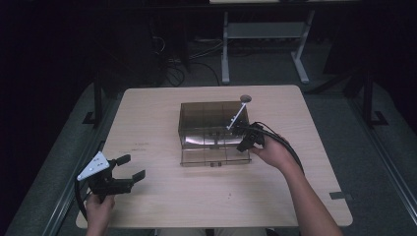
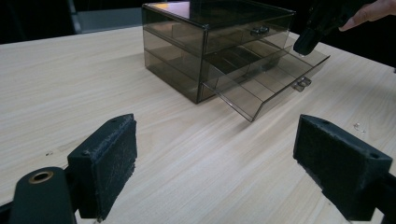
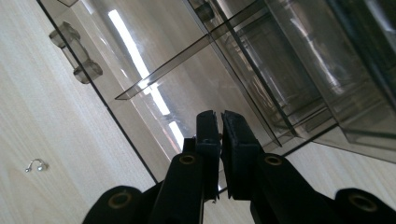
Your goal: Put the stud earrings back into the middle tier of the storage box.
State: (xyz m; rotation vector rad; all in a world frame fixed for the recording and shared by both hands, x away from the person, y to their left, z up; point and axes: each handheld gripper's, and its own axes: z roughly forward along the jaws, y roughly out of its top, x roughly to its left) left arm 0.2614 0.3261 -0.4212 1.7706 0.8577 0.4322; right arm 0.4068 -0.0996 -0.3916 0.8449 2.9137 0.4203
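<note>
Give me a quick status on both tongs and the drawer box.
Left tongs open, over bare table. Right tongs shut, empty, above the pulled-out bottom drawer of the smoky drawer box. Small metal hook lies beside it, not blocking.

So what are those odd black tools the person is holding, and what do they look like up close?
They are two hand-held grippers. The left gripper is matt black with two blocky jaws faced in rough black foam pads, brass-coloured rivets at the joints and a pale grey three-cornered plate on top. The right gripper is black too, with a thick black cable and a thin white rod. The forearms are bare.
</note>
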